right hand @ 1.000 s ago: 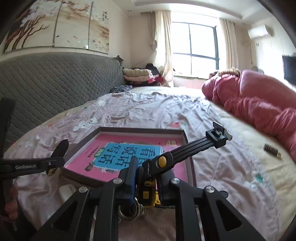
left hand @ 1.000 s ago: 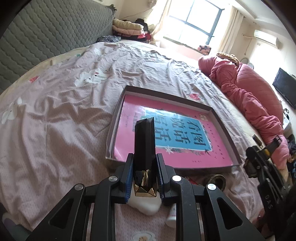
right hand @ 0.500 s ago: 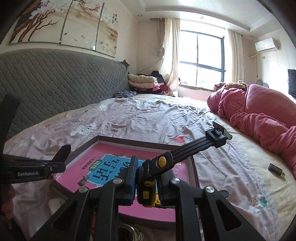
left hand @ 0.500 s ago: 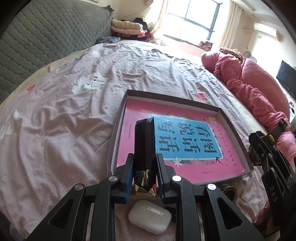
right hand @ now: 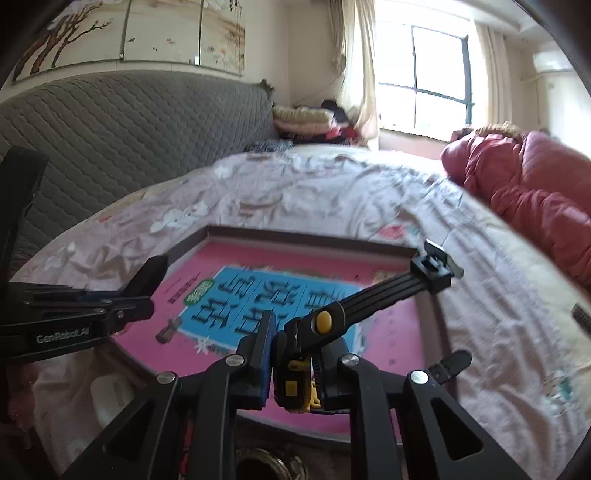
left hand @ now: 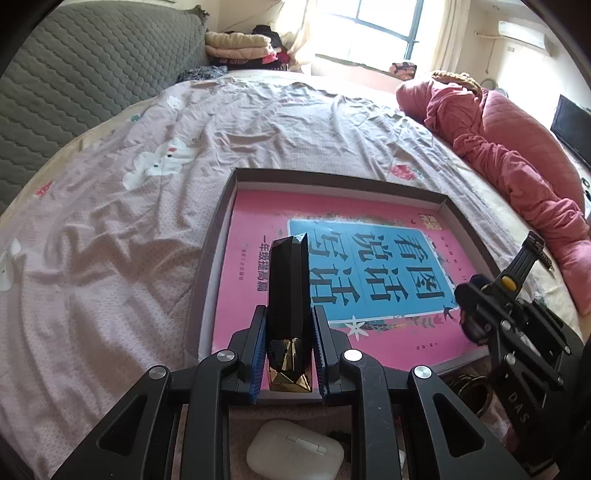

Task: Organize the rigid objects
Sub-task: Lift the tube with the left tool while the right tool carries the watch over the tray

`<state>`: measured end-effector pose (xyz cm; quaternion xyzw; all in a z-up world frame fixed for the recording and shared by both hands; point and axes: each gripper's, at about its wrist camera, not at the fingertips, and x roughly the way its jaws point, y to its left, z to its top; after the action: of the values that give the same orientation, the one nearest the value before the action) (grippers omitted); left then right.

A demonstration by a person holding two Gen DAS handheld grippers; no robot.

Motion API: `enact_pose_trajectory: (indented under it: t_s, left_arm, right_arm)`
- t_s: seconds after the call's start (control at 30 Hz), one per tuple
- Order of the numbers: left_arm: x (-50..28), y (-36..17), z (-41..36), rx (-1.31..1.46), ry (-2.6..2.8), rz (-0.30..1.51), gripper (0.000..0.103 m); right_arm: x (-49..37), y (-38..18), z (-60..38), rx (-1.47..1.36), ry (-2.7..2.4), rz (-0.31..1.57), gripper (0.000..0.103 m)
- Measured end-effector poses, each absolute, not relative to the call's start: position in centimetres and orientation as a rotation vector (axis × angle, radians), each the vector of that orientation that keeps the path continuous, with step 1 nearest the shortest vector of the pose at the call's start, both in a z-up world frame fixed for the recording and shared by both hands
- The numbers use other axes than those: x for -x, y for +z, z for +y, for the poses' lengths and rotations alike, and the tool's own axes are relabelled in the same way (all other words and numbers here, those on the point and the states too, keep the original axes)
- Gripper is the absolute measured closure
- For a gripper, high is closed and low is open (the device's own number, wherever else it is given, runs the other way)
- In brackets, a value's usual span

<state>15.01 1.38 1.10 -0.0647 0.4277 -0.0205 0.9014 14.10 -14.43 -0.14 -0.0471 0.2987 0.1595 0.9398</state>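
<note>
Left gripper (left hand: 289, 341) clamped on black-and-gold faceted lipstick (left hand: 288, 302), right gripper (right hand: 293, 363) clamped on black-and-yellow bar clamp (right hand: 354, 314), both poised over shallow box tray (left hand: 334, 179) holding pink book (left hand: 332, 258), likely for drop-off inside

Daylight from window (left hand: 369, 22); glare; right view blurred.

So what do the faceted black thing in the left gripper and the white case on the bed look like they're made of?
Faceted black stick: likely hard glossy plastic, with sharp highlights on its flat faces and a mirror-like gold, metal-looking base. White case: likely smooth plastic with a soft sheen, rounded corners and a small metal-looking hinge.
</note>
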Motion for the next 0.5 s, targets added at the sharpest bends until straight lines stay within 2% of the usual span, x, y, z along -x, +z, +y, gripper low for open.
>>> enact_pose_trajectory:
  t_s: [0.3,0.5]
  left_arm:
    - [-15.3,0.3,0.4,0.091,-0.031,0.909,0.080]
    - [-15.4,-0.5,0.5,0.086,-0.026,0.945,0.080]
  right_arm:
    - [-13.8,-1.3,-14.4,0.090,0.334,0.675,0.083]
    - [-14.1,-1.7,-16.8,-0.051,0.316,0.729,0.079]
